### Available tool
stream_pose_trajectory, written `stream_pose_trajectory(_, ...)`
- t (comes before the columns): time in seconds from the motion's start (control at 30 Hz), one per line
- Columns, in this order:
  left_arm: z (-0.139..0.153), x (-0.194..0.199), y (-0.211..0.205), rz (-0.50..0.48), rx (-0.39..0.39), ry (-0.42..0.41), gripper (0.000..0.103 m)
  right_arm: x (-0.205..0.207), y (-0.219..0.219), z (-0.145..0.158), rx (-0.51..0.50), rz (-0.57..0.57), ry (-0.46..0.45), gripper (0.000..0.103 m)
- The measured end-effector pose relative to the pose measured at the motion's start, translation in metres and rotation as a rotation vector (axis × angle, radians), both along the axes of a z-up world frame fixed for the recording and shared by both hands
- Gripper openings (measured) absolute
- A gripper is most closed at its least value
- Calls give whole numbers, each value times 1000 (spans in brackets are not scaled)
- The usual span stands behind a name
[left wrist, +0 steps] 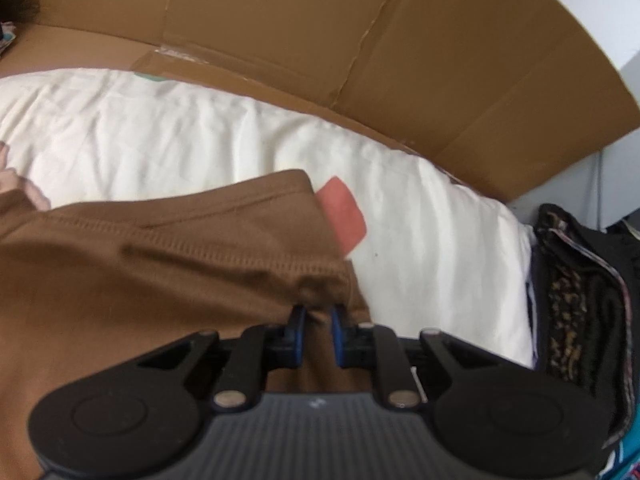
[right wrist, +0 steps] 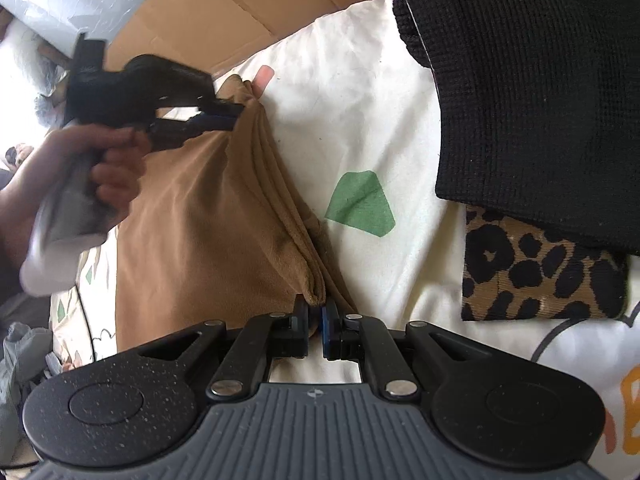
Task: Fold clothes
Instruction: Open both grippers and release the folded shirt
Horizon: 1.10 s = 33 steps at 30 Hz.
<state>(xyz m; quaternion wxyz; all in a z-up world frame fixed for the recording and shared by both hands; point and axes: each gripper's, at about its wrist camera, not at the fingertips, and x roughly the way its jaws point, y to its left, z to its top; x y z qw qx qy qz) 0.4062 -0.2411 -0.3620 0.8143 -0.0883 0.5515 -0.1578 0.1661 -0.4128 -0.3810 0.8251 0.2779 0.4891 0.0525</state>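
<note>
Both grippers pinch the brown garment [right wrist: 208,216] over the sheet [right wrist: 360,120]: right gripper [right wrist: 316,312] clamps the near corner, left gripper [right wrist: 228,116] the far one at 11 o'clock, folded edge running between the 2.

brown garment [left wrist: 168,280] cut off lower left, black knit [right wrist: 532,80] cropped at right

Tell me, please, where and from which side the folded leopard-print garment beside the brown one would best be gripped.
I would take the leopard-print garment at its near left corner, coming in low from the bare cream sheet. That corner lies flat and uncovered, whereas the black knit garment overlaps its far edge. Both the left gripper and the right gripper are at present clamped on the brown garment.
</note>
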Motion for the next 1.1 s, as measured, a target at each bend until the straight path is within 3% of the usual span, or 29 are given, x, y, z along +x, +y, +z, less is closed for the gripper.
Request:
stream_pose_trajectory(0.2,5,11,5,2,6,1,14,-4,-1,19,-47,27,-25,8)
stream_pose_trajectory(0.47,46,11,43,-22,54,-31,13,10,0,37,-95,22,-86,11)
stream_pose_trajectory(0.57,55,12,61,-32,87,-43,13,19,3,41,-110,25,-109,29)
stream_pose_trajectory(0.77,48,15,93,-20,164,-19,14,39,20,37,-123,94,-122,35)
stream_pose_trajectory(1.1,22,33,119,41,196,-22,14,65,28,21,-179,117,-97,35)
